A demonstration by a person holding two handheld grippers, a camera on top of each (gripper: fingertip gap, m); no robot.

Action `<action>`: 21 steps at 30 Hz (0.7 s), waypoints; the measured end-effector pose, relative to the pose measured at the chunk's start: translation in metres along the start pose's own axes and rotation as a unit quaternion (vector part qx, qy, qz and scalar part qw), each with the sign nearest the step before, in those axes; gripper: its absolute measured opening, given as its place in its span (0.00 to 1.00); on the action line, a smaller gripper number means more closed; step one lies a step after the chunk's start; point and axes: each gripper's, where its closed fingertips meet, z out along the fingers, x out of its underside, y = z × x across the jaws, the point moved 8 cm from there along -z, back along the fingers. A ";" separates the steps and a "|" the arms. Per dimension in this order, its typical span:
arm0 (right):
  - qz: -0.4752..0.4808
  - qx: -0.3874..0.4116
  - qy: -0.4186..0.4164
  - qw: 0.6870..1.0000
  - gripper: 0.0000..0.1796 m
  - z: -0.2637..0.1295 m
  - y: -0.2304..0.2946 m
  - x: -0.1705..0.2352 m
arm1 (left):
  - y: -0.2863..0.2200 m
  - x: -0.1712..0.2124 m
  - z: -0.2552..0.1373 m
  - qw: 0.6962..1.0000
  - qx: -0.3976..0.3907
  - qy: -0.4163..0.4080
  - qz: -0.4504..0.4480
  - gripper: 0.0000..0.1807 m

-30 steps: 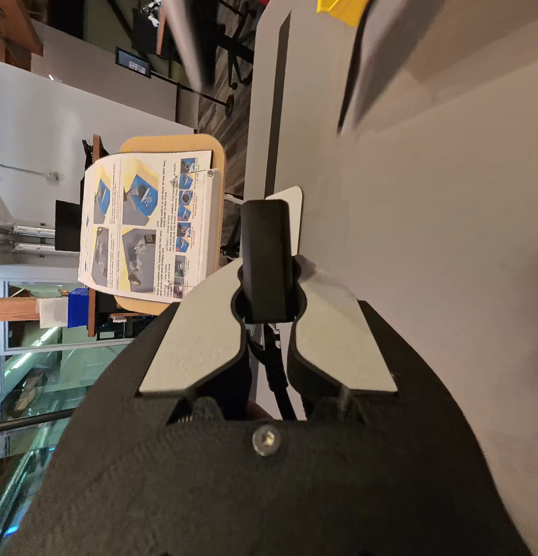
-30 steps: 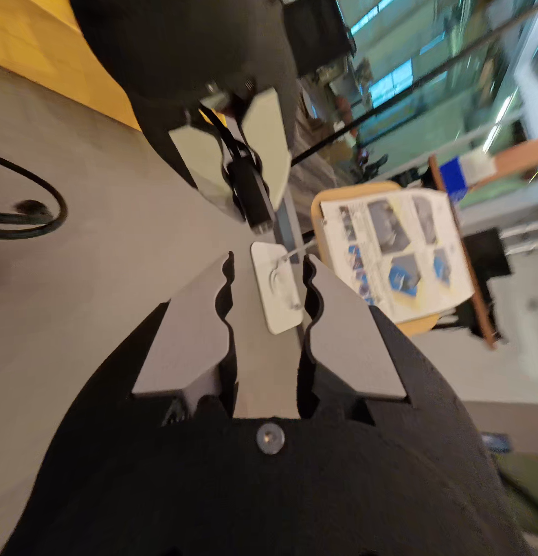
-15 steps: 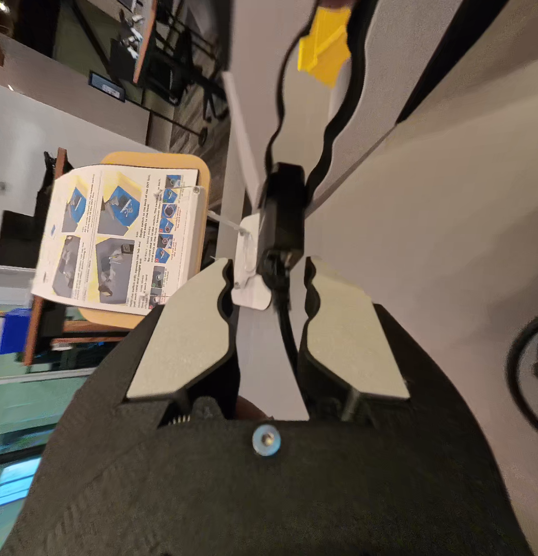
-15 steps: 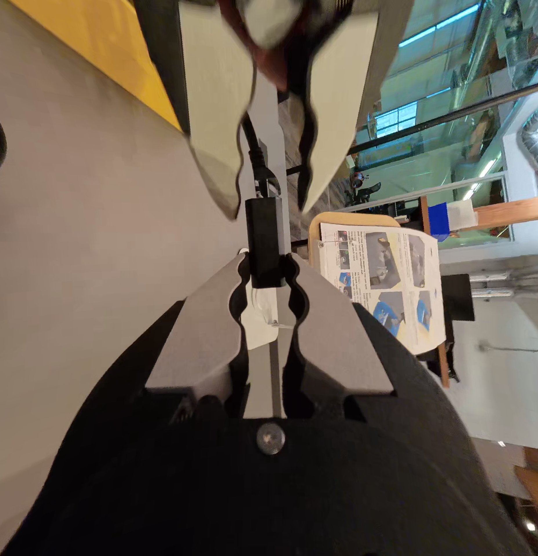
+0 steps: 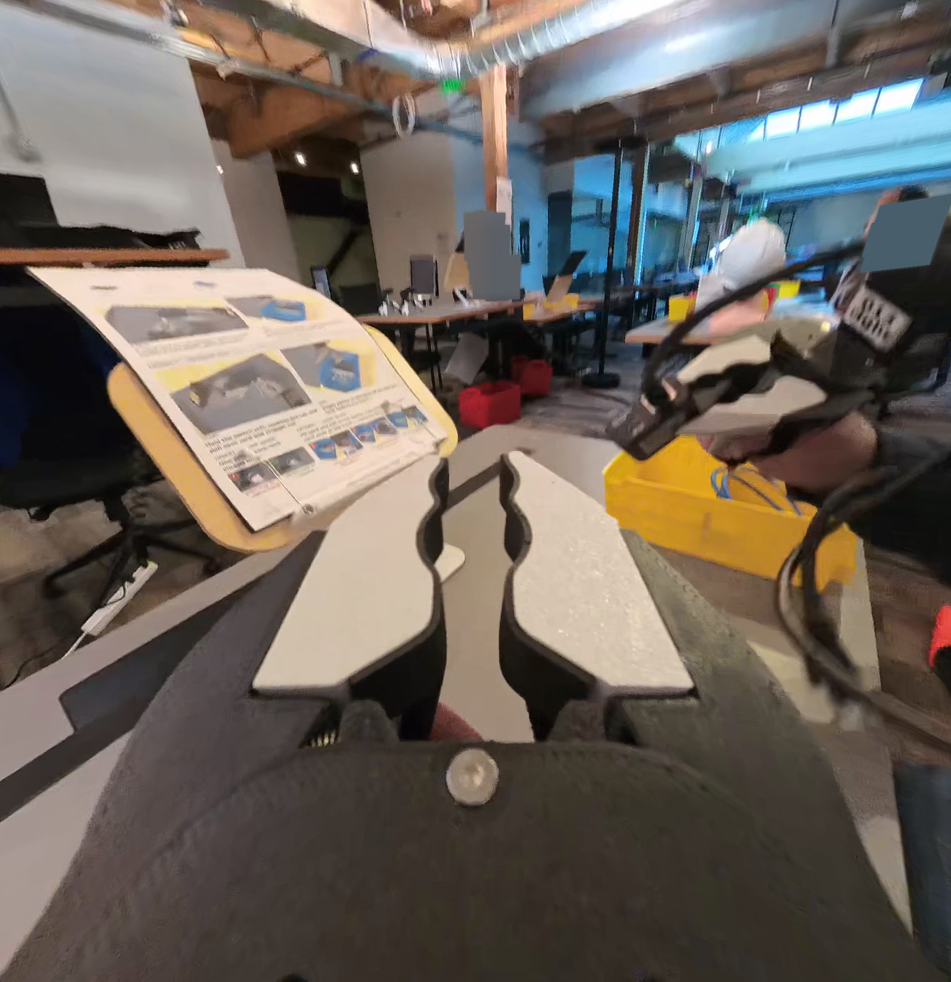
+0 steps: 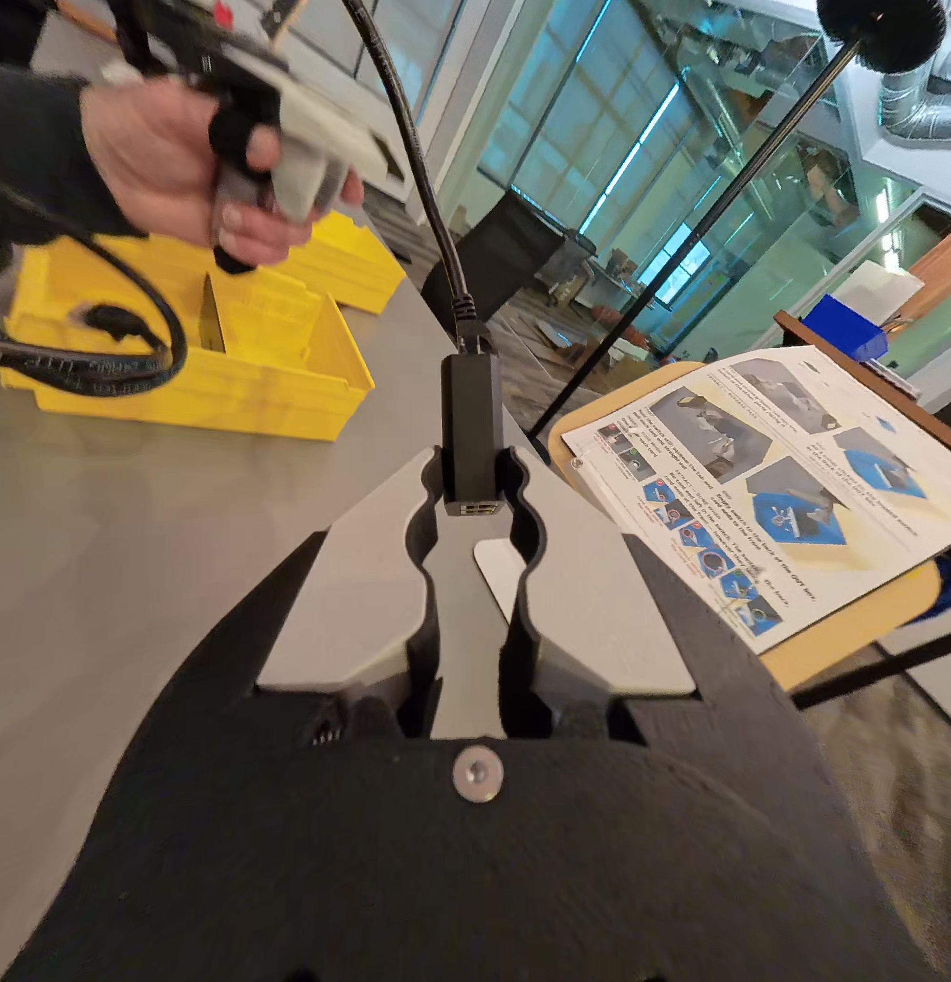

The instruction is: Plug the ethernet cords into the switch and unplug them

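Note:
My right gripper is shut on a small black switch, with both pads pressed on its near end, held above the grey table. A black ethernet cord is plugged into the switch's far end and runs up and to the left. In the left wrist view the right gripper shows at the right, holding the switch. My left gripper has its fingers a little apart with nothing between them. It also shows in the right wrist view, held by a hand at the upper left.
A yellow bin stands on the table at the left, with a black cable loop over it. An instruction sheet on a wooden board is at the right. A small white tag lies on the table under the fingers. The tips of one gripper are about 20 centimetres away from the tips of the other.
The switch passed from my left gripper to my right. The right pads closed on it, the left let go, drew away and narrowed on air. Both grippers turned upright.

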 end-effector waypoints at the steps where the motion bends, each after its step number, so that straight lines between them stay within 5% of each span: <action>1: 0.013 -0.004 -0.012 1.000 0.12 0.000 -0.001 -0.001 | -0.005 0.006 0.008 1.000 0.007 0.016 0.005 0.11; 5: 0.076 -0.048 -0.080 0.993 0.12 0.006 0.004 -0.005 | -0.041 0.032 0.050 0.994 0.067 0.074 0.035 0.20; 11: 0.154 -0.096 -0.142 0.973 0.12 0.016 0.011 -0.002 | -0.091 0.033 0.089 0.989 0.146 0.025 0.018 0.25; 14: 0.193 -0.122 -0.175 0.958 0.12 0.014 0.009 0.002 | -0.090 0.031 0.091 0.988 0.151 -0.010 -0.013 0.16; 21: 0.253 -0.183 -0.213 0.926 0.12 0.019 0.015 0.016 | -0.098 0.037 0.094 0.986 0.162 -0.014 -0.022 0.18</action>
